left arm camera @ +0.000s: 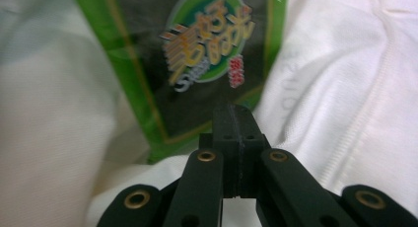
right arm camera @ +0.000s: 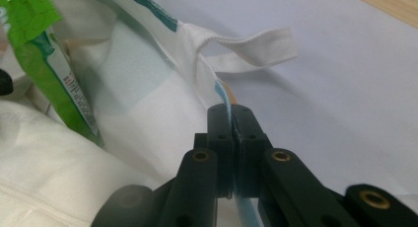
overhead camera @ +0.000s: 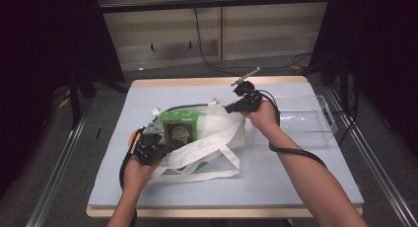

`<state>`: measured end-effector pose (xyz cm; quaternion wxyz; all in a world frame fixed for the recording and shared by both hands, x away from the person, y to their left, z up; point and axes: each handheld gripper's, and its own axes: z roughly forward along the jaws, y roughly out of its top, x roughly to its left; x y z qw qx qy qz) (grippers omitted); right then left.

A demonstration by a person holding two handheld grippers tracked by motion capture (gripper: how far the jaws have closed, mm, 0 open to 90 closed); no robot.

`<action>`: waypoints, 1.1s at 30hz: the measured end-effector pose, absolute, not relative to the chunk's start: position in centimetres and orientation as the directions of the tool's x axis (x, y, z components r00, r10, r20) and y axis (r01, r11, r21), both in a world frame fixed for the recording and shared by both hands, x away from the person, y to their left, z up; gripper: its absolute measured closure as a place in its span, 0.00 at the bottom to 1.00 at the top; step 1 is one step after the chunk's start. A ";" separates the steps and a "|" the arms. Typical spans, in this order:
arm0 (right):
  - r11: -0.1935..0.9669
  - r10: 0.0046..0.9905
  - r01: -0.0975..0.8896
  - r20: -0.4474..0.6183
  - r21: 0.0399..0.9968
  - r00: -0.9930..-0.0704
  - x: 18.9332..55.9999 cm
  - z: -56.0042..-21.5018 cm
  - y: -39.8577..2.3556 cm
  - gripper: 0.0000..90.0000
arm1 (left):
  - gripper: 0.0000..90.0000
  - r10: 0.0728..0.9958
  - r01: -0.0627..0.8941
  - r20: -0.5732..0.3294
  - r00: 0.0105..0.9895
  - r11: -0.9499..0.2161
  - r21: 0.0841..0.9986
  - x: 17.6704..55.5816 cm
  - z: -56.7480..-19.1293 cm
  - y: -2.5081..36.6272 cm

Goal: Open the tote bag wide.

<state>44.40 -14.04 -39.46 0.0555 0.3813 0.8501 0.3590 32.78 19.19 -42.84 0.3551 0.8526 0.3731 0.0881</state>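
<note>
A white cloth tote bag (overhead camera: 217, 133) lies on the table with its mouth held up. A green and black snack packet (overhead camera: 180, 127) stands in that mouth. My left gripper (overhead camera: 170, 147) is at the packet's lower end. In the left gripper view its jaws (left arm camera: 235, 111) are shut, tips in front of the packet's (left arm camera: 197, 54) lower part, and I see nothing between them. My right gripper (overhead camera: 229, 108) holds the bag's far rim up. In the right gripper view (right arm camera: 231, 111) a strip of the bag's edge (right arm camera: 224, 96) runs between the shut jaws, with a handle loop (right arm camera: 246, 42) beyond.
A clear plastic tray (overhead camera: 329, 116) stands on the table to the right of the bag, close to my right hand. The bag's long handles (overhead camera: 212, 175) trail toward the front edge. The pale blue tabletop (overhead camera: 296, 177) has bare room at the front right.
</note>
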 end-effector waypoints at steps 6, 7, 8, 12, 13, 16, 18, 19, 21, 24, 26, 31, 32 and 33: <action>0.446 0.691 0.611 0.182 0.654 -0.699 44.5 -39.5 -14.0 0.97 | 1.00 0.675 0.580 -0.151 0.722 -0.472 0.663 32.5 -43.5 19.3; 0.445 0.693 0.613 0.183 0.653 -0.698 44.5 -39.5 -14.0 0.97 | 1.00 0.673 0.584 -0.155 0.723 -0.477 0.657 32.4 -43.5 19.4; 0.447 0.692 0.612 0.181 0.653 -0.699 44.6 -39.6 -14.0 0.97 | 1.00 0.672 0.581 -0.153 0.724 -0.477 0.659 32.3 -43.6 19.4; 0.441 0.701 0.622 0.185 0.648 -0.689 44.7 -39.8 -14.0 0.97 | 1.00 0.662 0.588 -0.168 0.731 -0.484 0.648 32.0 -44.1 19.4; 0.442 0.703 0.621 0.180 0.647 -0.688 44.7 -39.9 -14.0 0.97 | 1.00 0.659 0.588 -0.167 0.733 -0.492 0.643 32.0 -44.1 19.4; 0.442 0.709 0.626 0.178 0.642 -0.683 44.7 -40.0 -13.9 0.97 | 1.00 0.664 0.593 -0.168 0.729 -0.489 0.639 31.9 -44.4 19.3; 0.437 0.718 0.635 0.179 0.636 -0.673 44.8 -40.1 -13.9 0.97 | 1.00 0.653 0.594 -0.180 0.736 -0.496 0.633 31.9 -44.4 19.5; 0.435 0.718 0.638 0.183 0.635 -0.671 44.9 -40.2 -14.0 0.97 | 1.00 0.659 0.595 -0.179 0.731 -0.485 0.641 31.9 -44.5 19.4; 0.438 0.718 0.637 0.180 0.634 -0.673 45.0 -40.4 -14.0 0.97 | 1.00 0.654 0.596 -0.183 0.734 -0.492 0.634 31.9 -44.5 19.5; 0.439 0.724 0.644 0.177 0.626 -0.666 45.2 -40.6 -14.0 0.98 | 1.00 0.650 0.597 -0.186 0.737 -0.497 0.630 31.9 -44.6 19.6; 0.439 0.725 0.648 0.180 0.622 -0.665 45.3 -40.8 -14.0 0.98 | 1.00 0.648 0.597 -0.186 0.739 -0.502 0.625 31.8 -44.6 19.6; 0.432 0.725 0.644 0.182 0.631 -0.664 45.2 -40.8 -14.0 0.97 | 1.00 0.642 0.593 -0.183 0.745 -0.512 0.621 31.8 -44.7 19.6; 0.433 0.725 0.642 0.179 0.633 -0.665 45.1 -40.7 -14.0 0.95 | 1.00 0.644 0.596 -0.185 0.743 -0.509 0.621 31.7 -44.6 19.6; 0.436 0.725 0.630 0.164 0.642 -0.669 45.0 -40.7 -14.0 0.88 | 1.00 0.648 0.598 -0.184 0.740 -0.507 0.621 31.7 -44.6 19.6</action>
